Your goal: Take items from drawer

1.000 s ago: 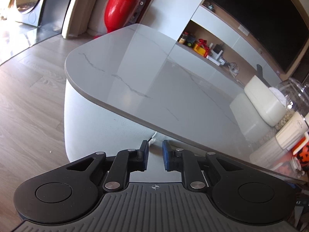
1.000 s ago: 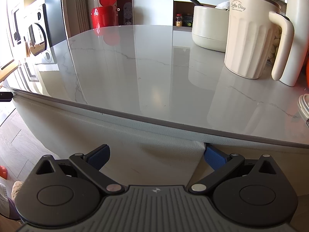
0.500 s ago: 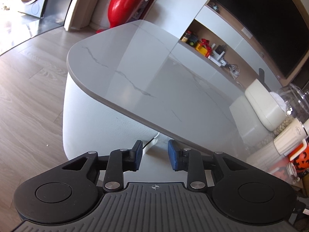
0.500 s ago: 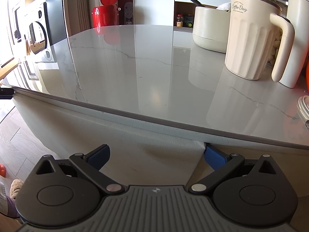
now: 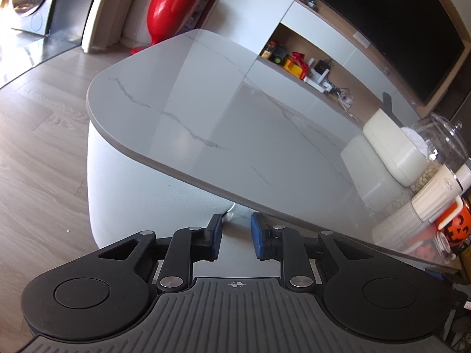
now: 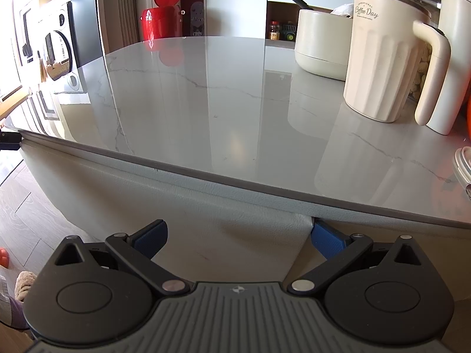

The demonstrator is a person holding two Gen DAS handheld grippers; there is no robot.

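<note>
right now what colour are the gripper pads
Blue, on both the left gripper and right gripper; clearest in the right wrist view.

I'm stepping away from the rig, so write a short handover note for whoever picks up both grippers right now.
Left gripper: open a little, empty, just under the edge of the grey marble-look tabletop, at the pale leather-look table base.
Right gripper: wide open, empty, its right finger at a vertical seam in the base.
No drawer is visibly open and no drawer items are in view.
Done: nothing taken out.
Left: open the drawer, remove the items. Beware the ribbed cream lidded mug standing on top.
</note>
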